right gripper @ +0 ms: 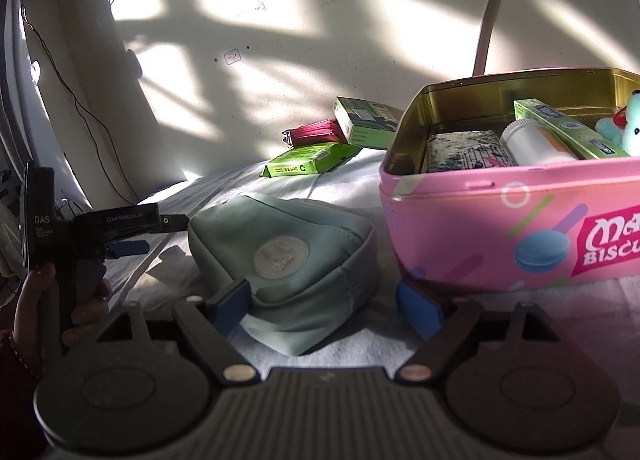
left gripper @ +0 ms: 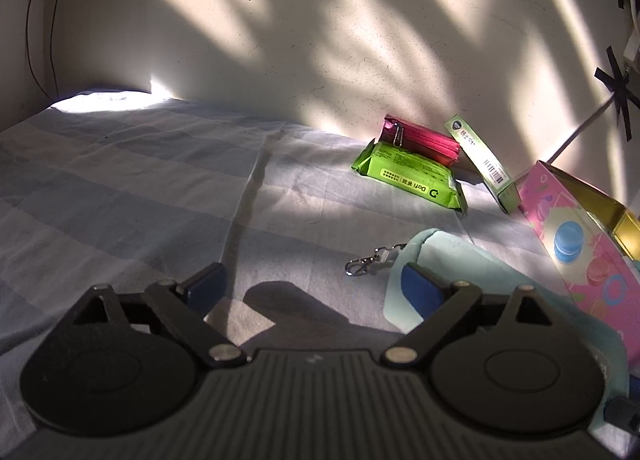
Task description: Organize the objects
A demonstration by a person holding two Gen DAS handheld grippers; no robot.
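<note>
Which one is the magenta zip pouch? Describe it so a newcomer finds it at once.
Start at the pink biscuit tin on the bed, then look past it to the small pile by the wall. The magenta zip pouch rests on the lime-green wipes pack, beside a green carton. It alone there is pinkish-red, with a zip.

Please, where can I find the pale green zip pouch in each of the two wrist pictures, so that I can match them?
Left wrist view: the pale green pouch lies at lower right, partly behind the left gripper, its metal clip pointing left.
Right wrist view: the pouch lies at centre, between the open jaws of the right gripper.
Shared landmark: the pink biscuit tin, just right of the pouch in both.
</note>
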